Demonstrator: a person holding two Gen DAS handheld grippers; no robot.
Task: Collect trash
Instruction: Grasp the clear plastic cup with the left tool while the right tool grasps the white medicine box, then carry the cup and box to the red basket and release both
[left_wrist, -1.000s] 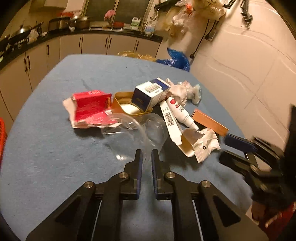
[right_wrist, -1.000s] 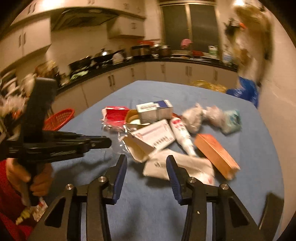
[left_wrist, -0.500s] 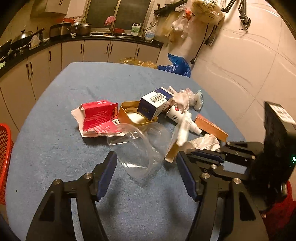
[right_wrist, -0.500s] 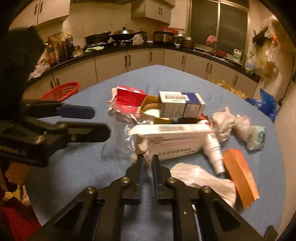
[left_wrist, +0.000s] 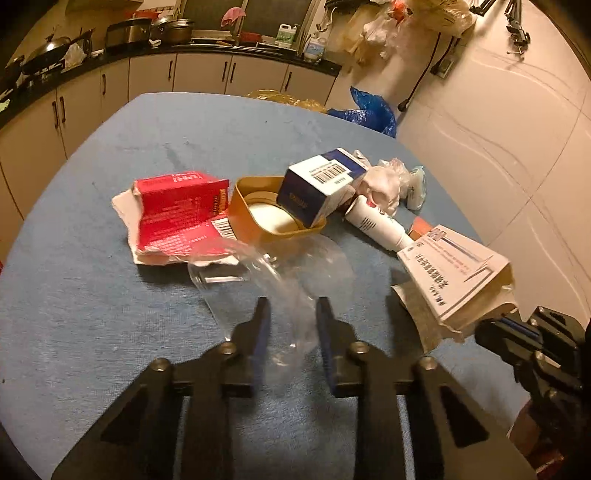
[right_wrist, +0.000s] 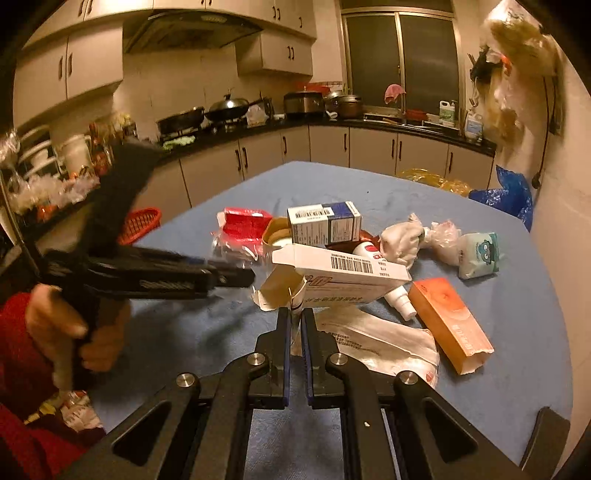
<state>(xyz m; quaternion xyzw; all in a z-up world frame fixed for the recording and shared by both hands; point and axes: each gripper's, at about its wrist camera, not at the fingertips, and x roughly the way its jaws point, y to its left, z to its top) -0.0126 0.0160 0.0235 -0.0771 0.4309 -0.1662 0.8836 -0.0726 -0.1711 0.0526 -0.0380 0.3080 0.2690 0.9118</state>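
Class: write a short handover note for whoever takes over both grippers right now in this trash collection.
Right gripper: shut on a flap of the white carton, which is raised above the table.
Left gripper: jaws just closing, clear plastic wrap between them, seemingly pinched.
Done: nothing visibly binned.
Left: red packet, gold tin, blue-white box, tube, orange box.

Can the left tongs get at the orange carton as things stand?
Probably not directly. The left tongs are closing around the clear plastic bag, and the orange carton lies past the white box held up by the right tongs, which sit much nearer it.
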